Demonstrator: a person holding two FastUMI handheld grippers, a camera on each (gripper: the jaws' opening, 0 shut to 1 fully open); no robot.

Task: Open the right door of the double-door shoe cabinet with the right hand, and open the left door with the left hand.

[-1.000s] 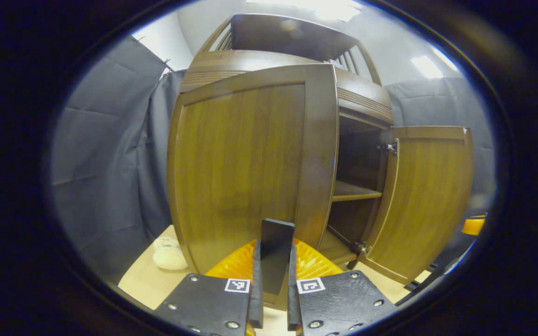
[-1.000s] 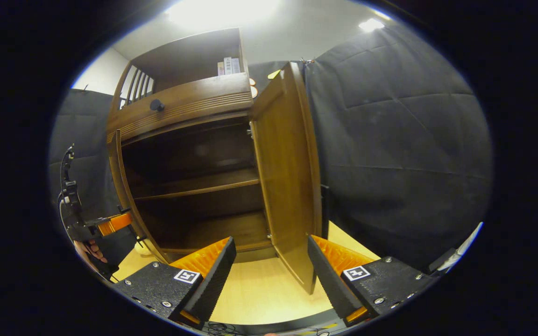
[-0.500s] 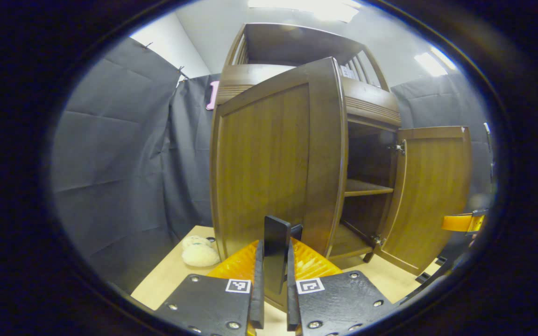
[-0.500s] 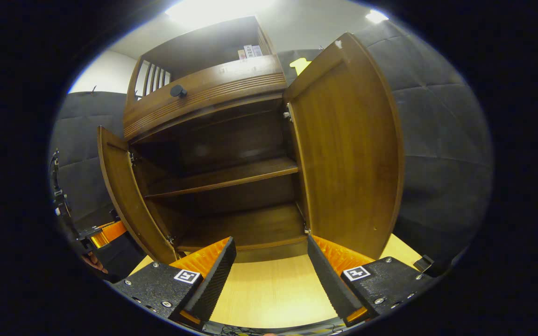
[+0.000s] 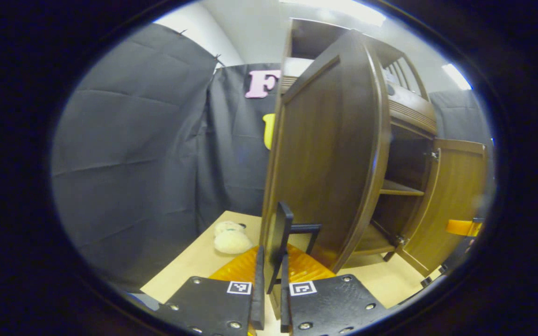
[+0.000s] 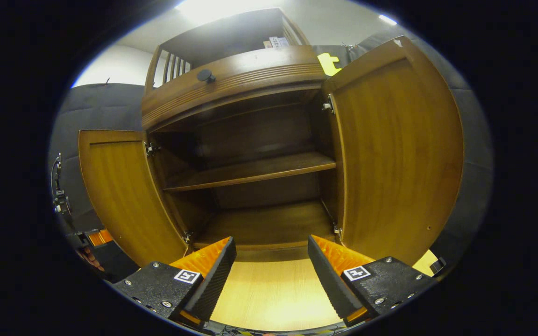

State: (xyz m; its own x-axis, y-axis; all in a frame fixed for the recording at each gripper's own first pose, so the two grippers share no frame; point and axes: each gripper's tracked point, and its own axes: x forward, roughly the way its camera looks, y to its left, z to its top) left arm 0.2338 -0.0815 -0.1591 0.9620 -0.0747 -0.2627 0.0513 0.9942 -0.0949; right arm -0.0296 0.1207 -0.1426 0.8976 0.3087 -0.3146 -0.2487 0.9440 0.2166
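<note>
Clamping the flat black handle (image 5: 278,242) of the brown wooden left door (image 5: 325,158), the left gripper (image 5: 269,298) holds that door swung wide. The right gripper (image 6: 271,273) hangs empty, fingers spread, facing the open wooden shoe cabinet (image 6: 250,172) beside its outswung right door (image 6: 395,149).

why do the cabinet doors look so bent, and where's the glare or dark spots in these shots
Left gripper view: fisheye bows the left door into a curve, its outer face dim, with ceiling-light glare along the top. Right gripper view: the right door bulges the same way, an overhead light blows out above the cabinet, and the space above the inner shelf lies in shadow.
</note>
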